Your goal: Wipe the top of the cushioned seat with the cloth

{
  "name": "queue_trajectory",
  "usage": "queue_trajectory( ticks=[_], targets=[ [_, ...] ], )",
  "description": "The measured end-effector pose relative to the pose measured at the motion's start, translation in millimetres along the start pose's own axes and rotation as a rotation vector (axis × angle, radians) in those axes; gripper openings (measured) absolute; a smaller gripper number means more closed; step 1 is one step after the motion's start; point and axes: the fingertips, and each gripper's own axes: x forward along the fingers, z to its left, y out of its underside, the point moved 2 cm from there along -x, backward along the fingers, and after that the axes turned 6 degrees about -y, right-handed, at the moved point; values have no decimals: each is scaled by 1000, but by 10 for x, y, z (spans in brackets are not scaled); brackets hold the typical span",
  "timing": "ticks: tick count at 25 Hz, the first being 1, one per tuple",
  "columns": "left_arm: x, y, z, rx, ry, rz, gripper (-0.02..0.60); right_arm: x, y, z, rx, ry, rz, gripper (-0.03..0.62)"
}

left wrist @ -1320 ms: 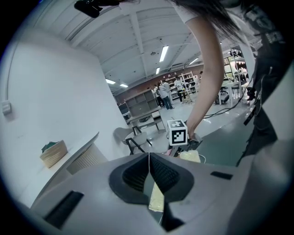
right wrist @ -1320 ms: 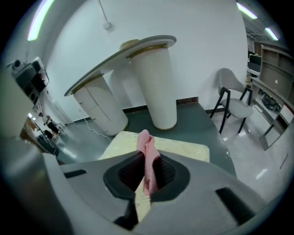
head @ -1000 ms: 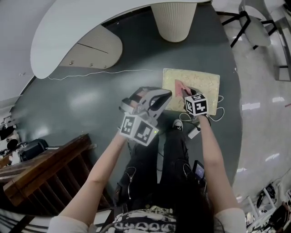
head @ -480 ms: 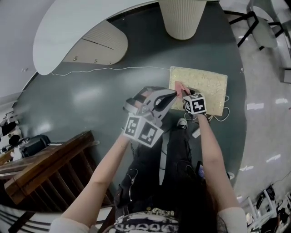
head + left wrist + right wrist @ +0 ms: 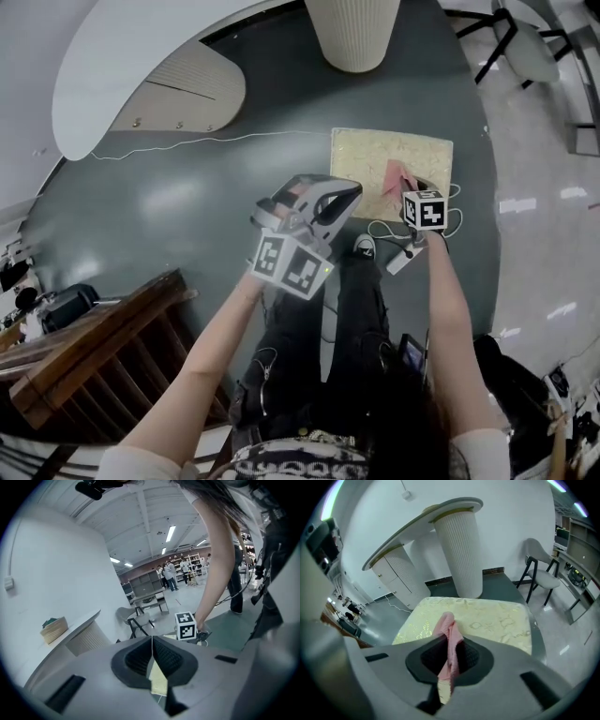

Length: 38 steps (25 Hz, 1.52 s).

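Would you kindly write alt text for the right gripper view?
The right hand-held gripper is shut on a pink cloth over a pale yellow cushioned seat; a white ribbed pedestal stands behind it.

Pale yellow patterned cushioned seat (image 5: 370,159), flat on floor (image 5: 187,202), pink cloth (image 5: 445,620) bunched, pinched in right claw (image 5: 449,643)

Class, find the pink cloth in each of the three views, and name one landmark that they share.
Head view: right of centre, the cloth on the cushioned seat, at the right gripper.
Left gripper view: not in it.
Right gripper view: centre, clamped between that gripper's jaws.
Shared landmark: the ribbed white column, in all three.
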Motion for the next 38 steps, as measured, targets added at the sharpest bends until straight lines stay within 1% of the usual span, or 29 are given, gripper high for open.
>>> queue_trajectory(
  ticks=[8,11,15,18,20,22,27,34,38],
  targets=[
    [129,-94,-140,-12,32,-10,8,-491,292,-688,87,130,9,8],
    [134,-109,-181,-5,47,-7,8,-650,381,-901,115,177,15,8],
    [122,-128,-224,1,55,-1,8,-813,506,-1100,118,221,31,9],
    [100,-130,-218,3,51,4,8,-881,533,-1133,118,227,27,8],
    [72,-123,-206,1,43,8,8,-919,478,-1050,112,211,-4,8],
    [40,-106,-193,-2,33,15,6,-925,426,-896,92,176,-31,8],
    [-41,-53,-149,-12,6,29,8,-803,357,-365,17,76,-59,8],
    [-187,92,-103,-32,-18,48,8,-364,282,583,-68,-101,-45,8],
    [-276,182,-66,-42,-32,60,8,-115,246,1044,-102,-179,-27,8]
  ],
)
